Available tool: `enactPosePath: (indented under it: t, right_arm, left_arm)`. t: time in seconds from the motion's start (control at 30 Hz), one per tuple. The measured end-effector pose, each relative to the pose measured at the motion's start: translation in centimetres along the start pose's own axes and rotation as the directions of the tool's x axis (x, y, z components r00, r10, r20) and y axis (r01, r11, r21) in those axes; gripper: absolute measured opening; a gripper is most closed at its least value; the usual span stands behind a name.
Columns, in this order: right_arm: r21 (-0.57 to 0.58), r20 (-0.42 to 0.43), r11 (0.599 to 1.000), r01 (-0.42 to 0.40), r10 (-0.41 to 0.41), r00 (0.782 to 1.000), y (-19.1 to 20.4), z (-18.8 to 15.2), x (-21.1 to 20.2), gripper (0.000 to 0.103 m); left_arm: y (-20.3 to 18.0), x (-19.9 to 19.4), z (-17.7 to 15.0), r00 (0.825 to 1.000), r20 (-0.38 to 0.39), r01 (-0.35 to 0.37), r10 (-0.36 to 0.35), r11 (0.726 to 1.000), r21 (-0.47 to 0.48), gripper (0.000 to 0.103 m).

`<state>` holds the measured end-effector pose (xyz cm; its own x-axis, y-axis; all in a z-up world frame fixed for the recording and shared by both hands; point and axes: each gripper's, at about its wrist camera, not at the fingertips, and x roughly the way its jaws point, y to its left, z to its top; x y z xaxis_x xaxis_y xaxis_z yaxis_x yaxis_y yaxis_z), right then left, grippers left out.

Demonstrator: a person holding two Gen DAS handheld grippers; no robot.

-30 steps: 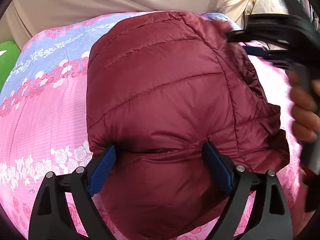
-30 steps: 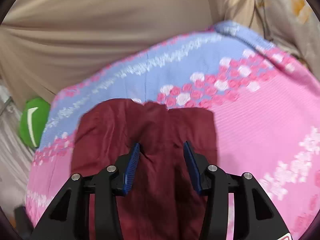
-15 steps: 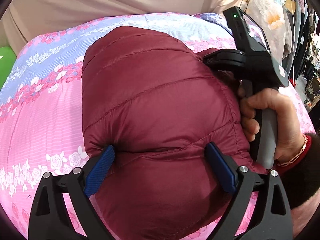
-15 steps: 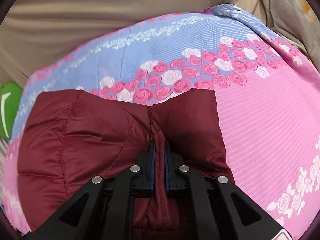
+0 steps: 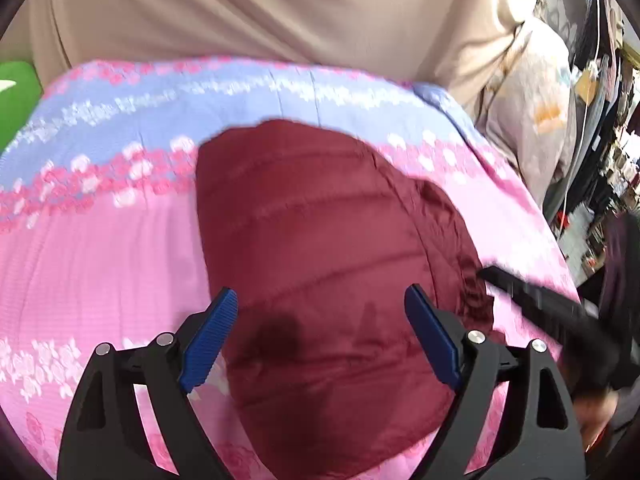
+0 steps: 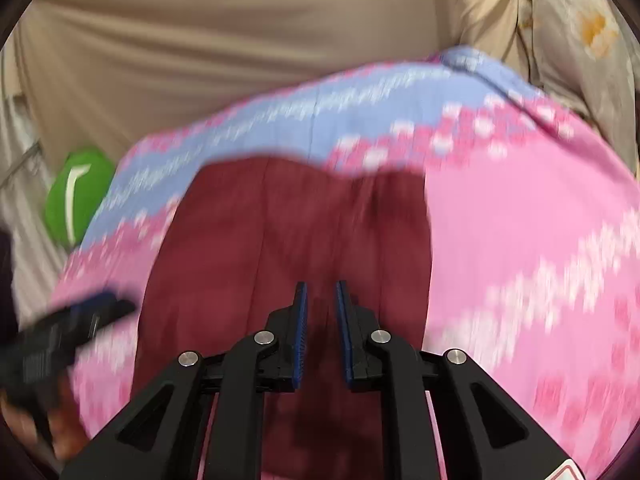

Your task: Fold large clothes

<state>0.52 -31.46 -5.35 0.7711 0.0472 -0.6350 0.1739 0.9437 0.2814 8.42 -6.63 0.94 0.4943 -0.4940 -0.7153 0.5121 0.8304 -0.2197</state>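
A maroon quilted puffer jacket [image 5: 328,264] lies folded into a compact bundle on the pink and blue floral bedspread [image 5: 100,248]. My left gripper [image 5: 320,320] is open wide and empty, raised above the bundle's near end. In the right wrist view the jacket [image 6: 280,240] lies below my right gripper [image 6: 322,312], whose blue pads stand a narrow gap apart with no cloth between them. The right gripper also shows blurred at the right of the left wrist view [image 5: 540,304]. Both views are motion-blurred.
A beige sheet [image 5: 280,12] hangs behind the bed. A green object [image 6: 76,196] sits at the bed's far left. A patterned pillow or cloth [image 5: 532,120] and cluttered room items [image 5: 600,80] lie to the right, past the bed edge.
The right gripper closed on the jacket's edge, then let go and drew back with its jaws slightly apart. The left gripper lifted off the bundle and pulled back, still open.
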Motion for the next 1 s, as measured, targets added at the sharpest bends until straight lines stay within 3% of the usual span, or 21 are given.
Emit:
enactPosePath:
  t: [0.1, 0.17, 0.4, 0.5, 0.57, 0.6, 0.67, 0.73, 0.87, 0.9, 0.93, 0.97, 1.0]
  right_arm:
    - [0.014, -0.063, 1.0, -0.017, 0.017, 0.998, -0.2, -3.6, -0.4, 0.012]
    - [0.01, -0.104, 1.0, 0.013, -0.012, 0.995, -0.5, -5.2, 0.3, 0.006]
    - [0.03, -0.15, 0.999, 0.014, -0.009, 0.989, -1.8, -6.1, 2.6, 0.003]
    - [0.067, -0.1, 0.998, -0.002, 0.009, 0.995, -1.9, -3.7, 0.7, 0.014]
    - [0.072, 0.004, 0.997, -0.017, 0.016, 1.0, -2.3, -0.3, -0.9, 0.029]
    - [0.076, 0.039, 0.997, -0.012, 0.009, 0.999, -2.5, 1.1, -1.1, 0.042]
    - [0.085, 0.08, 0.996, 0.006, -0.012, 0.997, -2.9, 4.6, 0.0, 0.047]
    - [0.111, 0.057, 0.994, -0.007, 0.001, 0.998, -3.3, 7.1, 2.7, 0.049]
    - [0.161, -0.053, 0.985, 0.059, -0.051, 0.997, -4.1, 9.7, 9.6, 0.05]
    - [0.178, -0.09, 0.982, 0.069, -0.053, 0.995, -4.3, 9.8, 11.4, 0.035]
    - [0.191, -0.105, 0.981, 0.046, -0.026, 0.994, -4.5, 9.8, 12.2, 0.004]
    - [0.222, -0.096, 0.975, -0.014, 0.036, 0.995, -4.5, 9.9, 12.5, 0.005]
    - [0.231, -0.049, 0.973, -0.031, 0.043, 0.998, -4.4, 9.8, 11.6, 0.004]
  left_arm:
    - [-1.0, 0.9, -2.0, 0.997, -0.064, 0.035, -0.034, 0.999, 0.026, 0.083]
    - [-1.3, 2.1, -3.5, 0.995, -0.096, 0.008, -0.003, 0.999, 0.053, 0.083]
    - [-2.1, 4.6, -5.0, 0.992, -0.076, -0.092, 0.103, 0.986, 0.136, 0.091]
    - [-1.9, 3.2, -3.8, 0.996, -0.065, -0.061, 0.069, 0.992, 0.113, 0.087]
    - [-1.1, 1.4, -1.6, 1.0, 0.004, -0.029, 0.029, 0.996, 0.079, 0.087]
    - [-0.9, 0.6, -0.5, 0.999, 0.041, -0.032, 0.029, 0.997, 0.071, 0.088]
    - [0.0, -0.3, 2.6, 0.991, 0.124, -0.053, 0.047, 0.997, 0.047, 0.09]
    - [1.3, 0.2, 5.7, 0.983, 0.169, -0.072, 0.071, 0.997, -0.003, 0.093]
    - [3.5, 4.4, 9.9, 0.992, 0.108, -0.053, 0.062, 0.995, -0.082, 0.093]
    - [3.9, 5.9, 10.7, 0.993, 0.082, -0.077, 0.086, 0.992, -0.104, 0.093]
    - [4.1, 6.8, 11.2, 0.993, 0.068, -0.086, 0.094, 0.99, -0.112, 0.091]
    - [4.4, 7.2, 11.4, 0.994, 0.063, -0.082, 0.09, 0.989, -0.123, 0.09]
    - [4.6, 7.6, 11.5, 0.995, 0.06, -0.074, 0.083, 0.988, -0.134, 0.09]
